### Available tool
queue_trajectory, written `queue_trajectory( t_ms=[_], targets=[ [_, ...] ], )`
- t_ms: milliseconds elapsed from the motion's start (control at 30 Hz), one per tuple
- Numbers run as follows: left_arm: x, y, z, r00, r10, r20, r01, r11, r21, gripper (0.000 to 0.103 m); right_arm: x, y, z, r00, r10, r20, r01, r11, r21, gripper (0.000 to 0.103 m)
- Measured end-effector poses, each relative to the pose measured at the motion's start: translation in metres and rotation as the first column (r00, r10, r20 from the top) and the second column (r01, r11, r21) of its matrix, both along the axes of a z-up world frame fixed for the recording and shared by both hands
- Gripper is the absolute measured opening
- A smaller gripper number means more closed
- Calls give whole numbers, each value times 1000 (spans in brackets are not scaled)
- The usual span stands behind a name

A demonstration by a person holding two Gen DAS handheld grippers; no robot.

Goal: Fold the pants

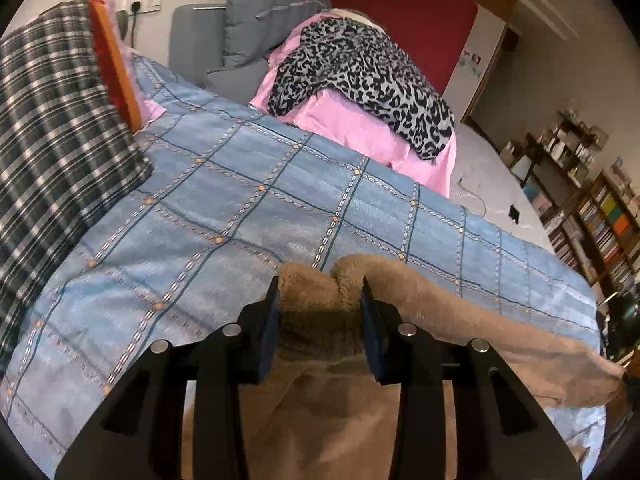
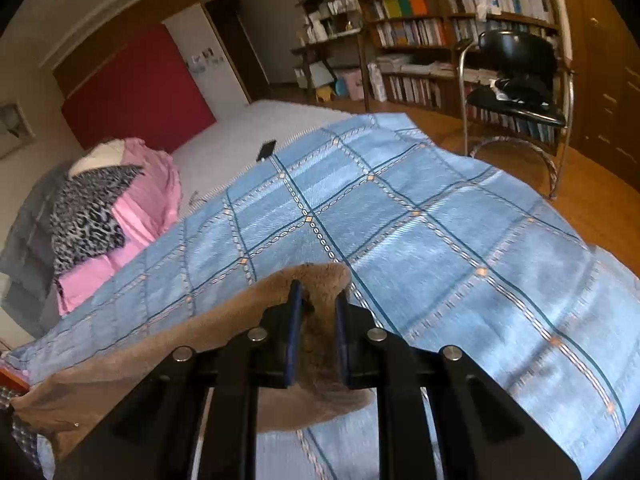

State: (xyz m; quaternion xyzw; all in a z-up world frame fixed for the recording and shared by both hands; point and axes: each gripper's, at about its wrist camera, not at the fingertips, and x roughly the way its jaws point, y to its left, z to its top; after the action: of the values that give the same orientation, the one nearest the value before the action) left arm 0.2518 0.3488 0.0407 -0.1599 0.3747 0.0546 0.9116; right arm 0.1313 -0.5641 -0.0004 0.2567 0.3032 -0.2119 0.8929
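The tan fleece pants (image 1: 460,304) lie across the blue checked bedspread (image 1: 248,200). My left gripper (image 1: 320,296) is shut on a bunched edge of the pants, with fabric filling the space between its blue pads. My right gripper (image 2: 318,300) is shut on another edge of the pants (image 2: 160,352), and the cloth stretches away to the left from it. Both held edges are raised a little off the bedspread (image 2: 420,232). The rest of the pants hangs below the grippers, out of sight.
A dark plaid cloth (image 1: 52,128) lies at the left. A pink pile with a leopard-print garment (image 1: 360,72) sits at the far side. A small black device (image 2: 266,149) rests on the white sheet. A black chair (image 2: 516,92) and bookshelves (image 2: 440,28) stand beyond the bed.
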Motion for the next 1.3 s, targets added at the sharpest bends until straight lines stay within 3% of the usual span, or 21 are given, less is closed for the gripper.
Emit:
queue_trajectory(
  t_ms=[233,467,667,933,1067,1133,1167,1200,1300],
  targets=[
    [-80,27,-7,1000,17,25,-16,997,-77,37,-108,26,8,998,-6,58,7,1000,-6,15],
    [-155,50,-38,999,47,-11,-48,991,-124,37,-187,54,-16,998,-3,63,2,1000,15,15],
    [-191,61,-61,999,33,-1,-33,989,-144,37,-244,75,-40,997,-46,69,43,998,43,15],
    [-196,60,-81,999,18,-38,-21,996,-81,39,-289,88,-69,997,-68,38,66,997,47,15],
    [-190,57,-99,993,29,-118,-22,998,65,40,-300,93,-88,999,-50,5,49,996,68,17],
    [-188,61,-106,988,27,-152,-14,996,85,49,-305,95,-94,999,-51,-19,52,997,64,22],
    [-188,64,-107,987,38,-154,-23,995,101,57,-307,95,-95,998,-55,-24,57,996,69,39],
    [-190,65,-106,987,47,-152,-30,993,112,62,-310,94,-96,998,-63,-16,64,995,80,44],
    [-193,67,-99,988,65,-141,-45,990,137,71,-321,91,-100,997,-77,6,76,988,135,44]
  ],
)
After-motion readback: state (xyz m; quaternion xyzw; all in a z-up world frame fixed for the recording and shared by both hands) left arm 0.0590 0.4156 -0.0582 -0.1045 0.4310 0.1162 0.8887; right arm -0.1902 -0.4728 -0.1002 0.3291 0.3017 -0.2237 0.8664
